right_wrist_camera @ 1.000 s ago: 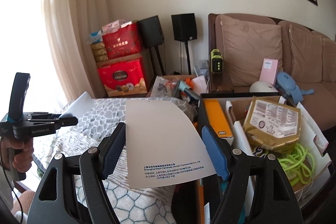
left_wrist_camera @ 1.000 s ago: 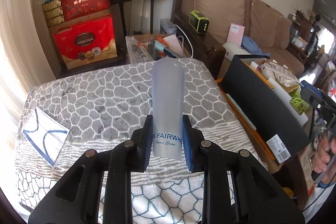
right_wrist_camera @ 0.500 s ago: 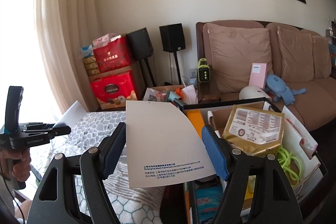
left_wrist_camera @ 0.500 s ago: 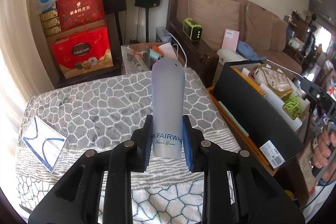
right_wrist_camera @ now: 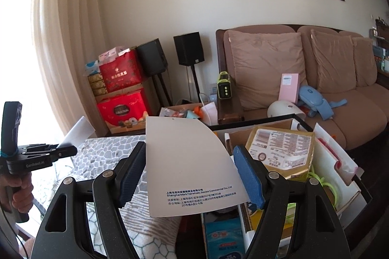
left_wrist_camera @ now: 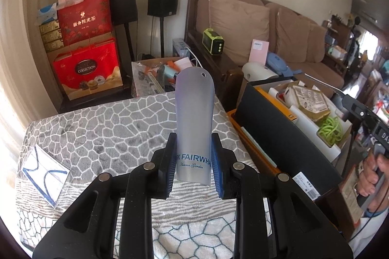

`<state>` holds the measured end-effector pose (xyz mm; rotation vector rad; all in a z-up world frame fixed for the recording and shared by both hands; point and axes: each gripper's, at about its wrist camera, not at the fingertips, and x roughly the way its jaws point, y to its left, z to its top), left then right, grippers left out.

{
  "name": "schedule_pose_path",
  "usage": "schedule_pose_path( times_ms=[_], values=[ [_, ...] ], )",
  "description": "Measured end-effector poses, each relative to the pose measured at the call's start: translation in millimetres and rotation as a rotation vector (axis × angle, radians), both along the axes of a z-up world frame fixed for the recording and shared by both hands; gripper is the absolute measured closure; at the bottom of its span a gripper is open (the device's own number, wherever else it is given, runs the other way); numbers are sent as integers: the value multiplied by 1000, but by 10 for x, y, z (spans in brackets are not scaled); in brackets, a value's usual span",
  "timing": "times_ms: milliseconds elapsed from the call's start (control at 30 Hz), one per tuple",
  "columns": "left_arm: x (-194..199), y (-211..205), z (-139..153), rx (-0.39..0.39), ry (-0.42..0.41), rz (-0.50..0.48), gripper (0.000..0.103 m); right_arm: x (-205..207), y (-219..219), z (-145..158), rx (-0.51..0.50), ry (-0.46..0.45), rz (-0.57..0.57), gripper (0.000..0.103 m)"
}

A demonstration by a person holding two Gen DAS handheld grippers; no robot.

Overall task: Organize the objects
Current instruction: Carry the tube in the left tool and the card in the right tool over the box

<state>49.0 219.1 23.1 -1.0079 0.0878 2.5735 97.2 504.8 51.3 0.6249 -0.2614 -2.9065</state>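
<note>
Left claw (left_wrist_camera: pixel 193 163): blue ribbed pads clamped on shoehorn (left_wrist_camera: pixel 194 123), frosted grey plastic, curved, hole near tip, printed "FAIRWHA…", "Autumn Garden"; held above table (left_wrist_camera: pixel 109 127), grey cobble-pattern cloth, far edge open.
Right claw (right_wrist_camera: pixel 188 175): set wide, gripping card (right_wrist_camera: pixel 187 166), matte grey, one curved edge, print "Shanghai Mark Fairwhale Jiexiao Commercial Co., Ltd"; beside black storage box (right_wrist_camera: pixel 359 188).
Red carton (left_wrist_camera: pixel 88 69): "COLLECTION".

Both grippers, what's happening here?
A person is tidying with a handheld gripper in each hand. The left gripper is clamped on a translucent shoehorn above the patterned blanket. The right gripper holds a grey printed card edge to edge, beside the cluttered black box.
</note>
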Motion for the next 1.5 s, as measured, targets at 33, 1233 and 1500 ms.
schedule_pose_path(
  times_ms=[33,1233,1500],
  values=[
    [1,6,3,1,0,1,79,1,15,4,-1,0,-3,28],
    [7,399,213,27,48,-79,79,5,529,-25,-33,-19,-100,28],
    [7,537,258,34,57,-103,79,30,761,-45,-58,-25,-142,28]
  ],
)
